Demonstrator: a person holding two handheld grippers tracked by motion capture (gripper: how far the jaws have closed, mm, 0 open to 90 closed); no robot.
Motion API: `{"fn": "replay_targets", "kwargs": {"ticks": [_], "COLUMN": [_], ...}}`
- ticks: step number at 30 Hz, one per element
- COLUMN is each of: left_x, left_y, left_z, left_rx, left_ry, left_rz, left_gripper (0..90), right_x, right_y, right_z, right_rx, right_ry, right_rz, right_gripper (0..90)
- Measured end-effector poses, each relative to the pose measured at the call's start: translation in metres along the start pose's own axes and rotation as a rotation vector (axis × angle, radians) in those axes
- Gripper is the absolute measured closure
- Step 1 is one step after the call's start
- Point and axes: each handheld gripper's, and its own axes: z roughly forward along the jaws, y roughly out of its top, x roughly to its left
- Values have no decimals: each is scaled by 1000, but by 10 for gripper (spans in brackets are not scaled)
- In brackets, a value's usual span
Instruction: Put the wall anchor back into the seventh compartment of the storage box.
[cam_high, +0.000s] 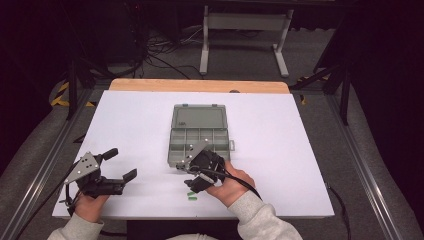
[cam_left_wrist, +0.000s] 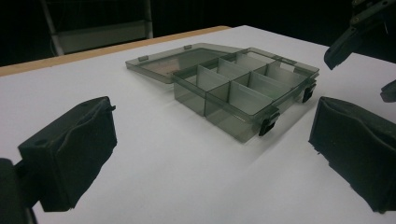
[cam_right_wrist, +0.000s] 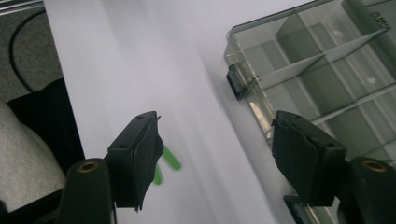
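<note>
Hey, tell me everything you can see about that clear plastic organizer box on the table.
The organizer box is translucent grey-green plastic, open, its hinged lid laid flat behind it on the white table. Thin dividers split it into compartments in two rows. Two dark latches sit on its front wall. It lies mid-table, level; the right gripper hovers by its near edge.

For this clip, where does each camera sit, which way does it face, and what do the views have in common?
High view: above the table's near edge, looking forward and down; both hands, sleeves, left gripper and right gripper show.
Left gripper view: low, looking across the white table at the organizer box; own two jaws, open.
Right gripper view: looks down at the box's front corner and green pieces; own jaws, open.
All three share the open box.
</note>
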Motion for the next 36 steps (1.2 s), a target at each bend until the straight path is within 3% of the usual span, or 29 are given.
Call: {"fn": "replay_targets", "kwargs": {"ticks": [22,36], "left_x": [-1,-1], "left_y": [0,0], "left_z": [0,0], "left_rx": [-5,-1], "left_ry": [1,0], "left_rz": [1,3], "left_gripper": [13,13], "right_x": [11,11], "right_y": [-11,-15], "right_z": [38,46], "right_rx": [87,112], "right_ry": [86,101], "right_rz": [-4,-6], "right_gripper": [376,455]}}
